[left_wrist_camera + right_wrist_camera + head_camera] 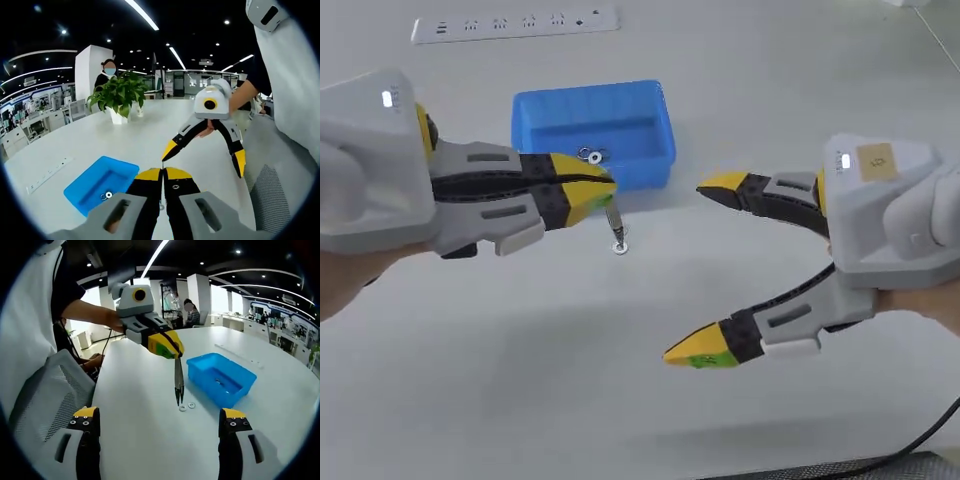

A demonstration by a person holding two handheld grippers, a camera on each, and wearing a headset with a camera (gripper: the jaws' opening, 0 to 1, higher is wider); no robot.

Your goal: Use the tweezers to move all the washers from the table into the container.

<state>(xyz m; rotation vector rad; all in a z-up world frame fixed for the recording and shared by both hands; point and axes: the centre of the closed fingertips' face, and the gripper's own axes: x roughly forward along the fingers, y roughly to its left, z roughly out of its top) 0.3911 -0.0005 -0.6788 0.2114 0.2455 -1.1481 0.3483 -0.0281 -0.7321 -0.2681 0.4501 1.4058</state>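
Note:
My left gripper [603, 190] is shut on a pair of metal tweezers [614, 225] that point down at the table. Their tips stand right at two small washers [620, 247] lying in front of the blue container [640, 170]. A few washers [590, 155] lie inside it. My right gripper [705, 268] hovers open to the right, holding nothing. In the right gripper view the left gripper [167, 347] holds the tweezers [178, 382] upright over the two washers [187, 406], left of the container [210, 385]. The left gripper view has the container [122, 172] and the right gripper [204, 159].
A white power strip [515, 24] lies at the table's far edge. A dark cable [910, 440] runs along the near right edge. A potted plant [119, 95] stands further along the table. A mesh chair [50, 390] stands beside the table.

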